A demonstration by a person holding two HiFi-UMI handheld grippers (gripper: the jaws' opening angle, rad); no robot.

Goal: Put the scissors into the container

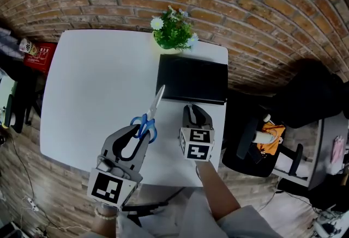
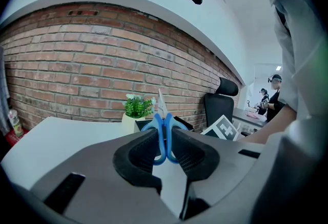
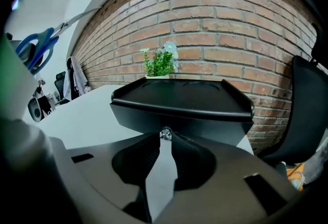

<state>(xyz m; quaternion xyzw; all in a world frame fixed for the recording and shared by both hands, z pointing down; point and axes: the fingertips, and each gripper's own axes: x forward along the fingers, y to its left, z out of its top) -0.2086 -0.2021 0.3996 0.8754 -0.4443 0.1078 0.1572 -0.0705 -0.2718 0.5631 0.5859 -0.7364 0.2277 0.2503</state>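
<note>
Blue-handled scissors (image 1: 148,118) hang above the white table (image 1: 92,95), blades pointing toward the far side. My left gripper (image 1: 136,134) is shut on their handles; in the left gripper view the blue handles (image 2: 163,133) sit pinched between the pads of the left gripper (image 2: 164,147). The black container (image 1: 192,79) stands at the table's far right. My right gripper (image 1: 195,116) is at its near wall. In the right gripper view the right gripper (image 3: 164,138) has its tips closed on a small shiny knob (image 3: 165,134) on the container's front (image 3: 179,115). The scissors (image 3: 36,46) show at upper left.
A potted plant with white flowers (image 1: 173,30) stands behind the container against the brick wall. A black office chair (image 1: 256,144) is off the table's right edge, and a red box (image 1: 39,56) lies off its left edge.
</note>
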